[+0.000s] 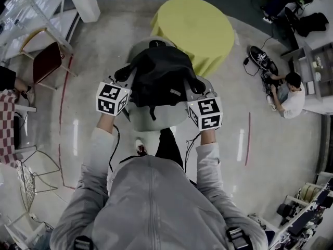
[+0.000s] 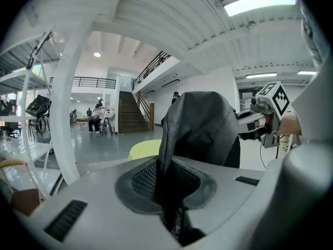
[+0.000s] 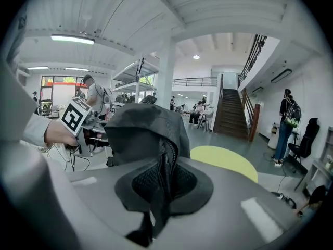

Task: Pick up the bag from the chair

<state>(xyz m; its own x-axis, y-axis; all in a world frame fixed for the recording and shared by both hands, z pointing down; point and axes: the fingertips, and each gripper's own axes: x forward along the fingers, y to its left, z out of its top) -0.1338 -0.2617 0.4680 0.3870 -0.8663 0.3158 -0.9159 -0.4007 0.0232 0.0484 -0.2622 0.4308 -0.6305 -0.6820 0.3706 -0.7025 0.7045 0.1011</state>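
Observation:
A black bag [image 1: 156, 74] sits on a round grey chair [image 1: 151, 121] directly below me. My left gripper [image 1: 125, 82] is at the bag's left side and my right gripper [image 1: 196, 91] at its right. In the left gripper view the left gripper [image 2: 174, 228] is shut on a padded mesh bag strap [image 2: 156, 184], with the bag [image 2: 203, 124] upright just beyond. The right gripper [image 3: 148, 233] likewise pinches the other strap [image 3: 161, 184] under the bag [image 3: 143, 129]. I cannot tell whether the bag has left the seat.
A round yellow table [image 1: 195, 22] stands just behind the chair. A red chair [image 1: 47, 61] and a wire rack [image 1: 31, 176] are at the left. A person [image 1: 289, 95] sits on the floor at the right among cables. A white pillar [image 2: 67, 113] rises at the left.

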